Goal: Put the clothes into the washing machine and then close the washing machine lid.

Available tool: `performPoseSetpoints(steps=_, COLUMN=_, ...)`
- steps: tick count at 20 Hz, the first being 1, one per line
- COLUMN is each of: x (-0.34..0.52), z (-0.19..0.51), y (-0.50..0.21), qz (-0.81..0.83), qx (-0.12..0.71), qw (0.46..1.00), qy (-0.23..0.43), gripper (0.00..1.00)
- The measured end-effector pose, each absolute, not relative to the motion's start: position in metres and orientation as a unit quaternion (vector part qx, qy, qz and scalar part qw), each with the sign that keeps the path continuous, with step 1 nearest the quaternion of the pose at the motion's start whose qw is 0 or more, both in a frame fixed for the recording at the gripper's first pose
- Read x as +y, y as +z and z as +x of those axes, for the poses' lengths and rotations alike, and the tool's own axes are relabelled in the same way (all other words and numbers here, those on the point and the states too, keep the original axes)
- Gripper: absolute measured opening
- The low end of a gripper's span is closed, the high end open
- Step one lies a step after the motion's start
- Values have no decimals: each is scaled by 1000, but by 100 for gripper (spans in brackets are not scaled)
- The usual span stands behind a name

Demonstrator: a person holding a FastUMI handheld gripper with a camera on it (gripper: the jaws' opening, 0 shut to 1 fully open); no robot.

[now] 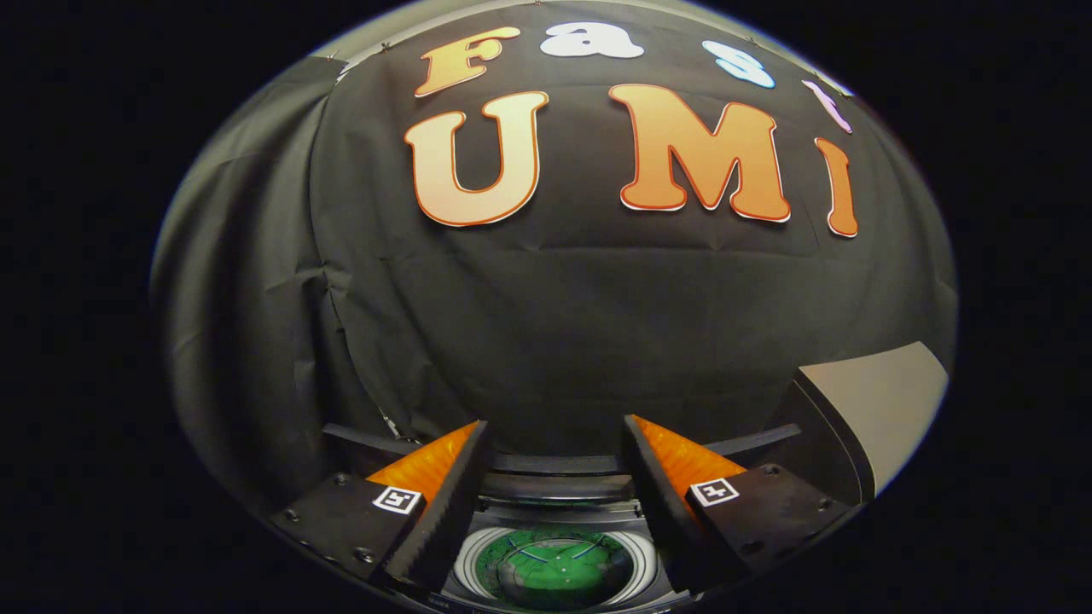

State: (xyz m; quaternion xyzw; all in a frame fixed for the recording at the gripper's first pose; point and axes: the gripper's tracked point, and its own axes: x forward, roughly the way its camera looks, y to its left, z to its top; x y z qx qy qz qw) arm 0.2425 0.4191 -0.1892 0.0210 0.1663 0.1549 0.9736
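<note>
My gripper (556,431) is open, held above the washing machine with nothing between its fingers. Below and between the fingers I see the machine's round drum opening (554,567), with a white rim and a green-lit inside. Something dark lies in the drum; I cannot tell if it is clothing. The machine's dark top edge (554,465) runs just beyond the fingertips. The lid (879,409) stands raised to the right of the right finger, pale on its face with a dark edge.
The booth's black cloth wall (554,307) hangs close behind the machine and wraps round to the left. A dark bar (358,437) runs behind the left finger.
</note>
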Motion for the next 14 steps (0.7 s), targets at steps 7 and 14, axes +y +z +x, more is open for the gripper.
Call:
performPoseSetpoints(steps=7, x=420, z=230, y=-195, qz=21, qx=151, qw=977, qy=150, gripper=99)
performPoseSetpoints(steps=14, x=419, z=218, y=-197, qz=22, qx=130, qw=980, qy=146, gripper=99)
